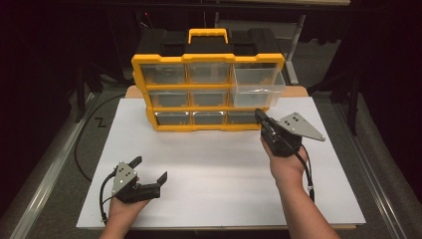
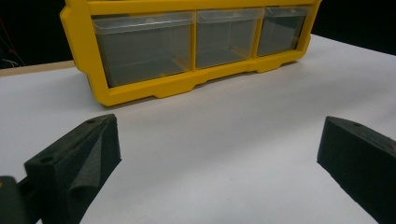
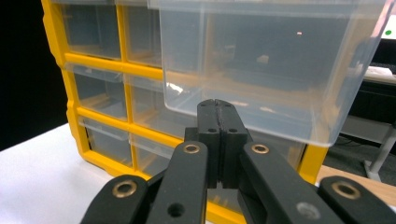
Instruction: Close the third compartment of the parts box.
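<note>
Hanging above the closed right tool (image 3: 218, 112) (jaws together), drawer (image 3: 271, 65) protrudes.

Bright overhead light on the white table (image 1: 214, 164), dark surroundings, soft shadows under the organizer (image 1: 208, 92), faint glare on the pulled-out clear drawer (image 3: 275, 65), slight softness, near jaws blurred

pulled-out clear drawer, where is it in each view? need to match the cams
High view: the pulled-out drawer is at the top right of the yellow organizer, jutting toward the person.
Left gripper view: not in it; this picture has the organizer's bottom row.
Right gripper view: the drawer fills the upper right, just above the right gripper, whose jaws are together.
Shared landmark: the organizer's yellow frame.
</note>
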`<act>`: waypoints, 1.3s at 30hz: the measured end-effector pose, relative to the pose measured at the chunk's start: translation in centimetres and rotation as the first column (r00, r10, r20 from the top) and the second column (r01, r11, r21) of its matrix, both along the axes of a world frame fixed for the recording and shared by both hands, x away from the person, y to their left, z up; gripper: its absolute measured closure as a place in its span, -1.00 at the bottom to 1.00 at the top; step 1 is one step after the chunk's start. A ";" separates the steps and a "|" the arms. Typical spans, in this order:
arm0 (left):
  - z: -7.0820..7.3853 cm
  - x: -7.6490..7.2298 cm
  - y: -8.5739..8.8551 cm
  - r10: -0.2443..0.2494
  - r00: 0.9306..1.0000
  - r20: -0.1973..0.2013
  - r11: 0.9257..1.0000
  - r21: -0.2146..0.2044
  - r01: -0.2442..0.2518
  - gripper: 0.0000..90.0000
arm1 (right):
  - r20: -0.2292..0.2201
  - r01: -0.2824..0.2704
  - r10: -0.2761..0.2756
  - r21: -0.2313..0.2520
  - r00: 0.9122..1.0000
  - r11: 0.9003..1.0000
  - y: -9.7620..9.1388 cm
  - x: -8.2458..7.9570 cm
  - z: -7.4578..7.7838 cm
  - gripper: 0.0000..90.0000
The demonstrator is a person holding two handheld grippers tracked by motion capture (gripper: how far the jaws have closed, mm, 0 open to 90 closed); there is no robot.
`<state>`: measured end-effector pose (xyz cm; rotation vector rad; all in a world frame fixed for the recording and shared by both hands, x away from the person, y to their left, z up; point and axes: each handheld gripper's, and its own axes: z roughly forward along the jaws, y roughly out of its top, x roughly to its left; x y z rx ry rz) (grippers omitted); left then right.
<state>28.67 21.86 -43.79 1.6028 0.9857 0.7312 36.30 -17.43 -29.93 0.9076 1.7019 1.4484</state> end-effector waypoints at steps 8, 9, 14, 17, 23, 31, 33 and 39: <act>0.0 0.0 0.1 -0.003 1.000 0.000 1.000 -0.004 0.003 -0.99 | 0.012 0.016 -0.016 0.019 1.000 1.000 0.0 0.5 1.4 1.00; 0.0 0.0 0.1 -0.003 1.000 -0.001 1.000 -0.005 0.003 -0.99 | 0.018 0.020 -0.020 0.019 1.000 1.000 0.0 0.6 1.8 1.00; 0.0 0.0 0.1 -0.004 1.000 -0.001 1.000 -0.006 0.004 -0.99 | 0.023 0.024 -0.024 0.017 0.999 1.000 0.2 1.0 2.4 1.00; 0.0 0.0 0.1 -0.002 1.000 0.001 1.000 -0.009 0.002 -0.99 | 0.025 0.037 -0.037 0.015 0.999 0.999 0.3 1.5 2.8 1.00; 0.0 0.0 0.2 -0.003 1.000 0.001 1.000 -0.012 0.003 -0.99 | 0.022 0.045 -0.045 0.021 0.999 0.999 0.3 1.9 3.2 1.00; 0.1 0.0 0.3 -0.002 1.000 0.008 1.000 -0.014 0.002 -0.99 | 0.034 0.048 -0.048 0.016 0.998 0.999 0.7 2.0 4.1 1.00; 0.1 0.0 0.3 -0.001 1.000 0.009 1.000 -0.015 0.001 -0.99 | 0.035 0.047 -0.048 0.017 0.998 0.999 0.8 2.1 4.1 1.00; 0.1 0.0 0.3 -0.002 1.000 0.008 1.000 -0.014 0.002 -0.99 | 0.035 0.049 -0.049 0.016 0.998 0.999 0.8 2.2 4.1 1.00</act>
